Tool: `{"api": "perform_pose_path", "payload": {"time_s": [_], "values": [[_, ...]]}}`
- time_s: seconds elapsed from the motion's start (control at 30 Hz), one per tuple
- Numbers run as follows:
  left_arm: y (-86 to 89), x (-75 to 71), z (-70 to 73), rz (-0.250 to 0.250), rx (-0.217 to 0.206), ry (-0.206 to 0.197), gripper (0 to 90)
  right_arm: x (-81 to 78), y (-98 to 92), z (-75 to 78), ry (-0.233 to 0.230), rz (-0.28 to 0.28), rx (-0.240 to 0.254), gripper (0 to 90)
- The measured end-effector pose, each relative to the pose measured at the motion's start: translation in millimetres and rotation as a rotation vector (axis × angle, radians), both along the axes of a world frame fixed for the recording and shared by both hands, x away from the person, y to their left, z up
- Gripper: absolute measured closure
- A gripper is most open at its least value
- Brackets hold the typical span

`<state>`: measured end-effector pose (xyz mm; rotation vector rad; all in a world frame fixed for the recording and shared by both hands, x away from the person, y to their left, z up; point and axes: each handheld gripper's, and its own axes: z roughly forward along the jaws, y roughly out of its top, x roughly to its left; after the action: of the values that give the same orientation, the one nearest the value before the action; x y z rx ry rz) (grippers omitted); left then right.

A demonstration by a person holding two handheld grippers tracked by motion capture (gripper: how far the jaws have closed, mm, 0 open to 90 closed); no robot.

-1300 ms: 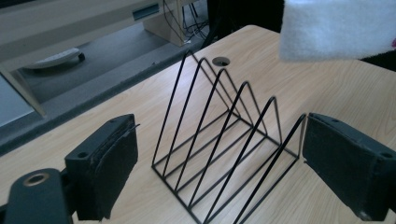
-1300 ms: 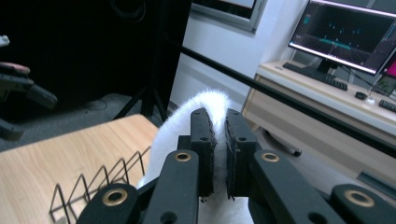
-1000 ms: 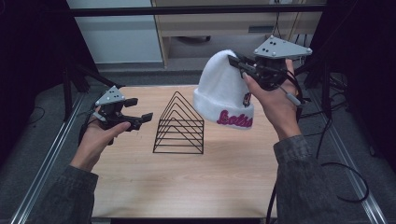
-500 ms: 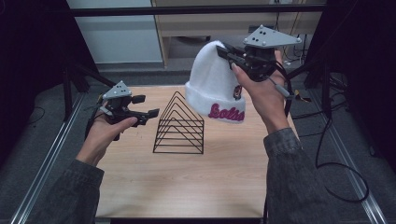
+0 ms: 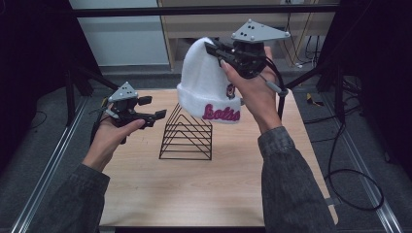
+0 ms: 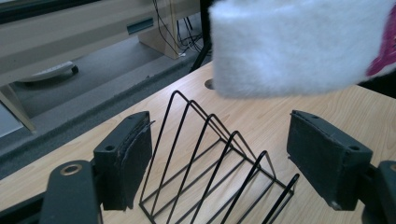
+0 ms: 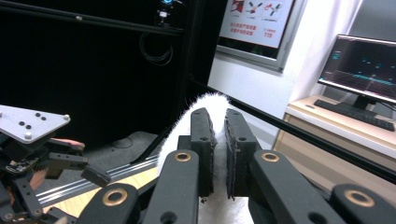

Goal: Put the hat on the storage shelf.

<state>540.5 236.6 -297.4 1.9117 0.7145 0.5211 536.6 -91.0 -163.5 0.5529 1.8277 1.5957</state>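
Note:
A white knit hat [image 5: 206,82] with pink lettering hangs in the air from its crown, which my right gripper [image 5: 212,49] is shut on. Its brim is above the far end of a black wire rack [image 5: 187,138] on the wooden table [image 5: 194,194]. In the right gripper view the pads pinch white fabric [image 7: 210,100] at the gripper [image 7: 219,126]. My left gripper [image 5: 154,108] is held left of the rack. Its jaws have just been closing a little, are still wide apart and have nothing between them. In the left gripper view that gripper [image 6: 224,154] faces the rack [image 6: 233,134], with the hat's brim [image 6: 289,46] above.
Metal rails [image 5: 53,160] run along both sides of the table. Black frame poles [image 5: 335,63] stand at the back corners and cables [image 5: 350,174] lie on the floor to the right. A cabinet [image 5: 204,19] is behind the table. A small hole [image 6: 208,84] is in the tabletop beyond the rack.
The right gripper carried the hat left and a little up, from right of the rack to above its far end. The left hand stayed about where it was, and its jaws narrowed slightly.

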Motion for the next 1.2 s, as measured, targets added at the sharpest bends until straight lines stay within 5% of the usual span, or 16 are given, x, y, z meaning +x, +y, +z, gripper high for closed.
{"api": "perform_pose_path", "payload": {"time_s": [0.27, 0.77, 1.03, 1.2], "values": [[-1.5, 1.3, 3.7, -0.009, -0.035, -0.015, 21.9, 5.9, 19.9, 0.8, 0.002, 0.030, 0.004, 84.2], [-4.0, 4.0, 0.5, -0.026, -0.026, -0.010, 17.6, 5.3, 40.0, -2.0, 0.007, 0.088, 0.010, 84.1], [-3.5, 11.5, -3.9, -0.052, -0.052, 0.024, 6.8, 3.4, 54.2, -2.4, 0.008, 0.136, 0.008, 84.1], [-4.4, 13.7, -6.1, -0.125, -0.089, 0.058, 8.5, 6.4, 60.3, -5.1, 0.021, 0.162, -0.003, 84.1]]}}
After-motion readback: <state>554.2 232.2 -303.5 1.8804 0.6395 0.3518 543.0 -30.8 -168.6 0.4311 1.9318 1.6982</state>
